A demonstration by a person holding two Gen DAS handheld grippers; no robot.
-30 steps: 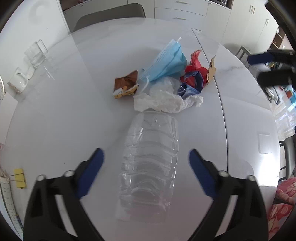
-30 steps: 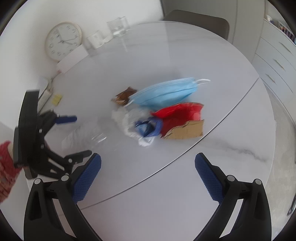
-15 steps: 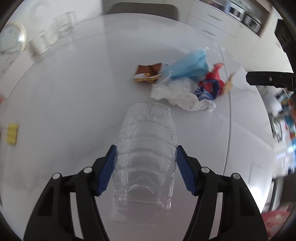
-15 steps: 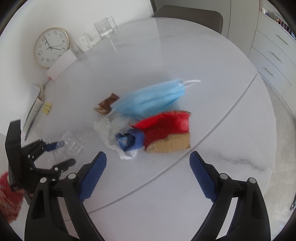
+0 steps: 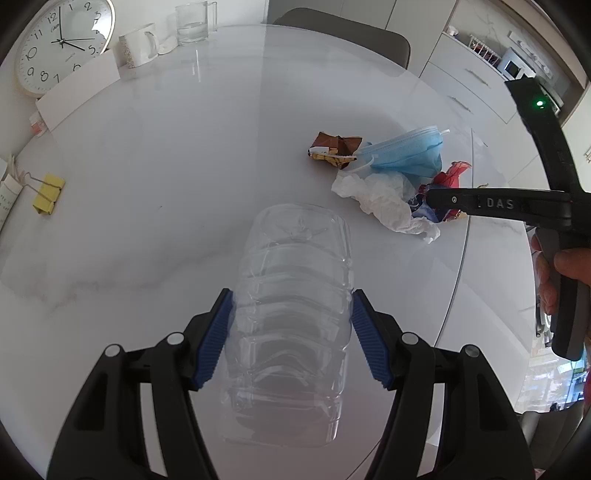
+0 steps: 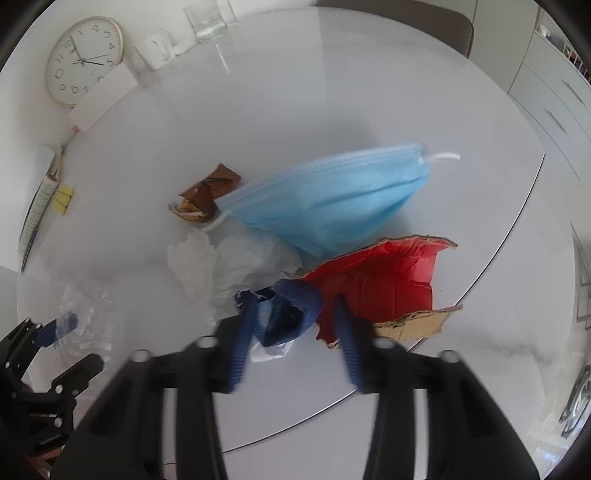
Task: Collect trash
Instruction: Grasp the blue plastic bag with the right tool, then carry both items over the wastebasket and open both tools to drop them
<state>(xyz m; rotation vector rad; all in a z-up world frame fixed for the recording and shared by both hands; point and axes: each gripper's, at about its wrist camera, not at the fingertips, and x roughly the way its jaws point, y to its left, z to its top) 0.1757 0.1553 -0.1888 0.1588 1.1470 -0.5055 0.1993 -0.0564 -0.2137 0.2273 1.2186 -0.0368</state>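
Clear ribbed plastic, a crushed empty bottle [image 5: 291, 317], sits clamped between the blue ribbed pads of my left gripper [image 5: 291, 332]; both pads press its flanks, so I record that tool as gripping the bottle. The bottle lies lengthwise along the fingers with its base pointing away, a hold that suits carrying it without it rolling. Whether it is lifted off the white marble-look round table [image 5: 166, 177] or resting on it, I cannot tell.

My right gripper [image 6: 291, 332] is blurred in its own view. Its fingers straddle a crumpled dark blue wrapper [image 6: 291, 314], with a gap visible on either side, so I judge it partly closed and not yet clamped. The approach from the table edge looks chosen because the wrapper is the nearest item of the pile.

The remaining trash lies bunched together near the table's seam: a light blue pleated face mask [image 6: 332, 199], a torn red cardboard piece [image 6: 384, 277] touching the wrapper, a crumpled white tissue [image 6: 221, 266], and a brown snack wrapper [image 6: 207, 195] just beside the mask's ear loop.

Non-trash items stand well apart at the far side: a round wall clock [image 5: 61, 44], a white mug [image 5: 138, 44], a glass [image 5: 192, 22], and a yellow binder clip [image 5: 48, 194].

Risk noted: closing on the wrapper may drag the red cardboard with it.
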